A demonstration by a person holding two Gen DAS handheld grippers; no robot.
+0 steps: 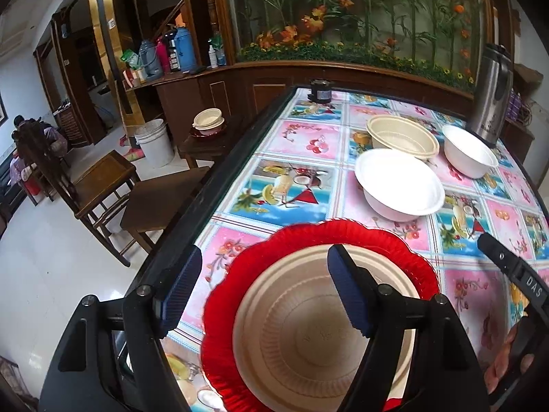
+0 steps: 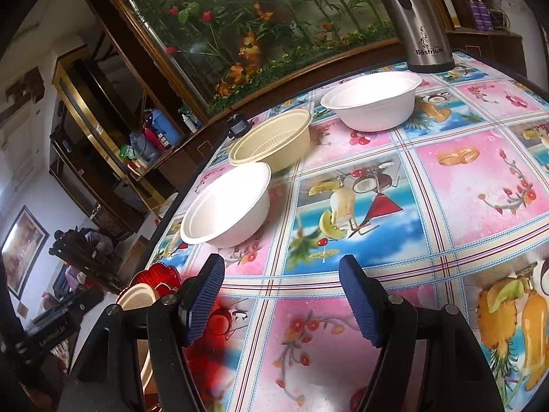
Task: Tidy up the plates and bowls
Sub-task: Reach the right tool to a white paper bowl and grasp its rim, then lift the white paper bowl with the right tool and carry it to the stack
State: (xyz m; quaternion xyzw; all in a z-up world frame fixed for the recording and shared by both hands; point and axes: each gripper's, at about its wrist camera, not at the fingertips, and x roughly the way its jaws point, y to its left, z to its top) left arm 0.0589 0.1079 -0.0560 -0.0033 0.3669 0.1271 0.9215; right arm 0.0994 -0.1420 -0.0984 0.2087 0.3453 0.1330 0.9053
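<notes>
My left wrist camera sits low over the near left edge of the table (image 1: 236,158), tilted downward and facing its far end, very close above the red plate (image 1: 302,237) with a beige bowl (image 1: 308,336) in it. My right wrist camera hangs to the right of that plate (image 2: 156,276), rolled sideways, also looking down and across the table (image 2: 463,178). Both views share the near white bowl (image 1: 399,185) (image 2: 226,206), the beige colander (image 1: 401,135) (image 2: 271,142), the far white bowl (image 1: 468,151) (image 2: 374,101) and the steel kettle (image 1: 490,96) (image 2: 422,24).
</notes>
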